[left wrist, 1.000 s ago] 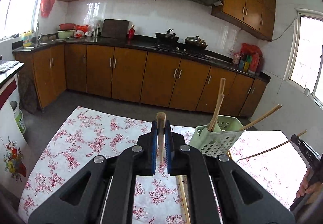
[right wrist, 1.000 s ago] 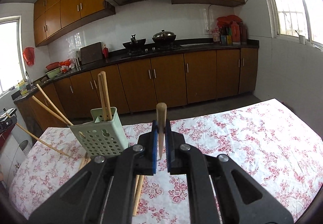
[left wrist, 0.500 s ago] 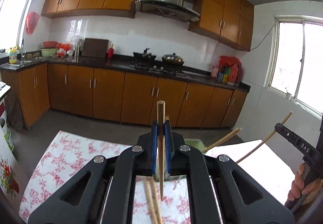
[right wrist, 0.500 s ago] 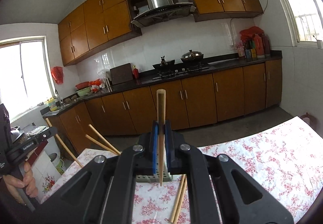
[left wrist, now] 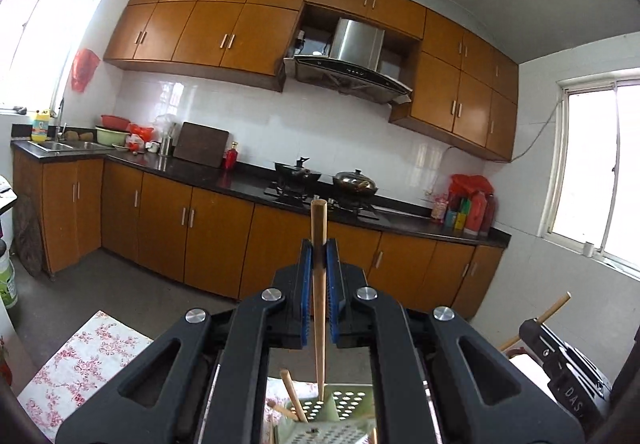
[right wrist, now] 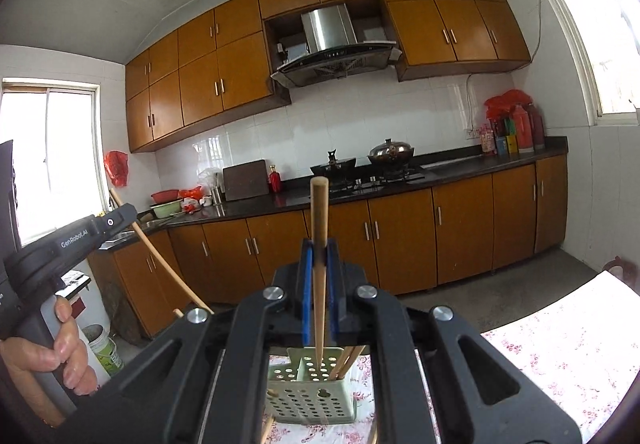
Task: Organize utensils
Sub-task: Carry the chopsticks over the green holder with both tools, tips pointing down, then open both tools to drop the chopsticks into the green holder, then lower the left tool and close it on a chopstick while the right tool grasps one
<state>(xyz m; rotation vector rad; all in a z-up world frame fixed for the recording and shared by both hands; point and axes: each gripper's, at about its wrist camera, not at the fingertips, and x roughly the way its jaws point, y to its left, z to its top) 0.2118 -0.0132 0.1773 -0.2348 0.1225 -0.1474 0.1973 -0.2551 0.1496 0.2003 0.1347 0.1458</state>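
Pale wood marks the two tapered chopsticks, one in each gripper, both standing upright with thin ends pointing down at the pale green perforated plastic utensil basket (right wrist: 310, 390). The left gripper (left wrist: 319, 256) is pinching the left wooden chopstick (left wrist: 319, 292) tight between its blue pads; that chopstick's tip is hanging just over the basket's rim. The right gripper (right wrist: 319, 256) is clamping the right wooden chopstick (right wrist: 319, 268) the same way, its tip hanging at the basket's open top. Several more wooden chopsticks (right wrist: 346, 362) are leaning inside the basket. The basket is sitting on a white tablecloth with red flowers (right wrist: 560, 348), which spreads to either side of it. Beyond the basket, orange-brown kitchen cabinets (right wrist: 400, 240) are running under a black countertop (right wrist: 460, 168).
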